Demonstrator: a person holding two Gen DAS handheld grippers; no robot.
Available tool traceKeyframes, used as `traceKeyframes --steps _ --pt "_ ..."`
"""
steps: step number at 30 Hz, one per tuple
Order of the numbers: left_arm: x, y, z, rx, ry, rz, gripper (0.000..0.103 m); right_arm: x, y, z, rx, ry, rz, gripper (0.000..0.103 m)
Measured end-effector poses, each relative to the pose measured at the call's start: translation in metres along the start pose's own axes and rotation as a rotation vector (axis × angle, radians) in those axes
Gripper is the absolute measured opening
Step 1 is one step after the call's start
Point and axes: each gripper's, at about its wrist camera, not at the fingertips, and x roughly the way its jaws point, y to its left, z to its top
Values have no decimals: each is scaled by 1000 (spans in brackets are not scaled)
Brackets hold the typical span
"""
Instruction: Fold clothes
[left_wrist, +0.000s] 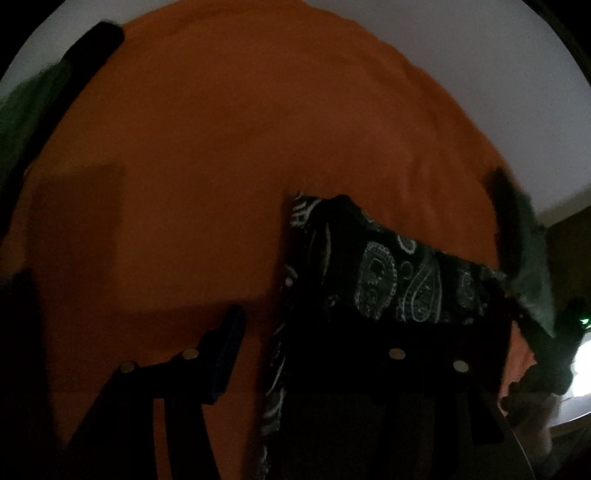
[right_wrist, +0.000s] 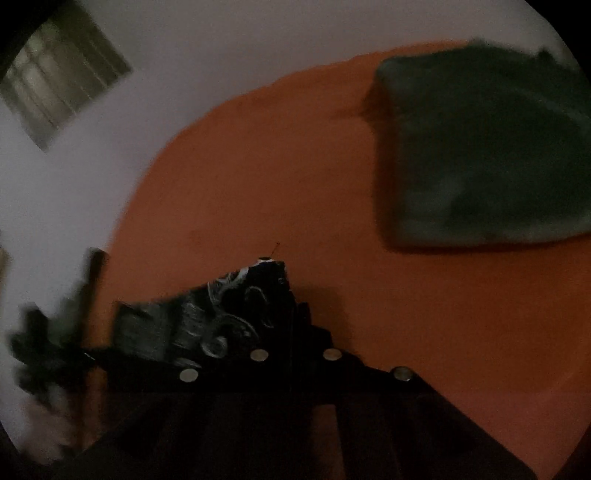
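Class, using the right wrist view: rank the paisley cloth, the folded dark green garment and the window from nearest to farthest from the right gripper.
1. Paisley cloth: pinched in the right gripper.
2. Folded dark green garment: upper right, on the orange surface.
3. Window: upper left, on the far wall.

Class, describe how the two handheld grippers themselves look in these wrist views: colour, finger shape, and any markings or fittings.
Both the left gripper and right gripper are black, with angular fingers that taper forward. Small round silver studs dot them. No cables or sleeves are discernible.

The left gripper (left_wrist: 295, 332) is seen with fingers spread; the right gripper (right_wrist: 291, 295) is pressed closed, fingers together.
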Motion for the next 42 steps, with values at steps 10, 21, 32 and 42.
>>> traceKeyframes --steps 10,21,32,42 --pt "-10 -13 1 6 27 -8 47 -11 -21 -11 149 93 96 34" --pt "3 -37 13 93 -33 119 1 -53 -26 -43 237 90 157 34" --pt "1 -20 28 46 15 157 2 -50 -22 -44 244 53 146 34" --pt "-49 -114 -67 283 70 24 2 -30 -1 -60 170 130 209 22"
